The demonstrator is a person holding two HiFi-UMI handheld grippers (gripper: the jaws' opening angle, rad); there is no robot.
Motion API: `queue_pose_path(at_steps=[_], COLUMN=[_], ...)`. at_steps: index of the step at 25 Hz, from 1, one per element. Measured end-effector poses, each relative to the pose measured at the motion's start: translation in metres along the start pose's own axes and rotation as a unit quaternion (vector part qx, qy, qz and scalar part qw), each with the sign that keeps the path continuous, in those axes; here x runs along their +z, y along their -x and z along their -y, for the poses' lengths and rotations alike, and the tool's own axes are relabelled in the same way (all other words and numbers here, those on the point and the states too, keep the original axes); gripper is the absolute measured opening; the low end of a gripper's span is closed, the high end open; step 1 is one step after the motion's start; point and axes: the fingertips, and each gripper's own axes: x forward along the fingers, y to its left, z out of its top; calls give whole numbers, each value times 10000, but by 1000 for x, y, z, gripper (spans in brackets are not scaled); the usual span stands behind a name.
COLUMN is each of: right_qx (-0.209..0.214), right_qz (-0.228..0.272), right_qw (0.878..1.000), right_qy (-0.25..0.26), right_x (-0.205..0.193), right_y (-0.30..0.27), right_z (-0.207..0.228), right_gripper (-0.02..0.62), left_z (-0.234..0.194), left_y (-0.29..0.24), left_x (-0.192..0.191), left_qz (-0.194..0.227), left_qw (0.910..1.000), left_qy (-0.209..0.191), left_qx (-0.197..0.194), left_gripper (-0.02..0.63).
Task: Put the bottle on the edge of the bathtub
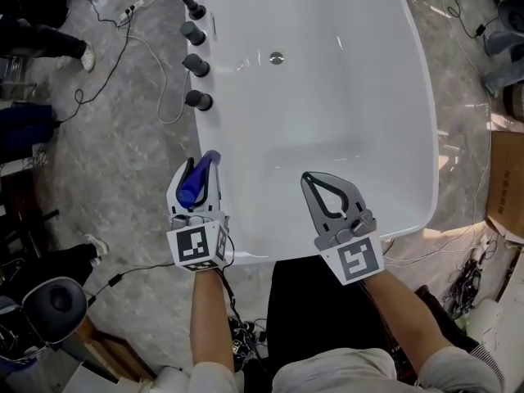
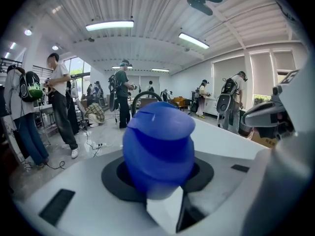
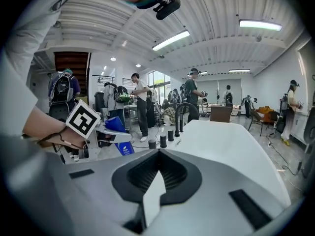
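Glossy white bathtub [image 1: 344,121]; smooth blue plastic bottle [image 1: 196,182].

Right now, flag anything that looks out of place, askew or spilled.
Nothing stands out: the bottle is clamped in the left gripper, not yet on the tub, and nothing looks spilled or broken.

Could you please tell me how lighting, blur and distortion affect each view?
Head view: the white bathtub is bright, nearly washed out. Left gripper view: fisheye with dark corners; the blue bottle near the lens looks soft. Right gripper view: fisheye curves the ceiling lights.
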Motion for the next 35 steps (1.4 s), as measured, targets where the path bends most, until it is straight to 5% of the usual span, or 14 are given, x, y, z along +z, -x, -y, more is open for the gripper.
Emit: queue_pose_path(at_steps=[35], right_qx=[-295], right_qz=[-86], right_qw=[9982], right_qy=[-518], right_x=[-7], right_y=[-15], right_z=[9], right_gripper=[6], left_z=[-34], left_y=[-98], left_x=[-32], left_qz=[-656], left_qw=[9970], left_qy=[110], left_qx=[-394], left_gripper=[156])
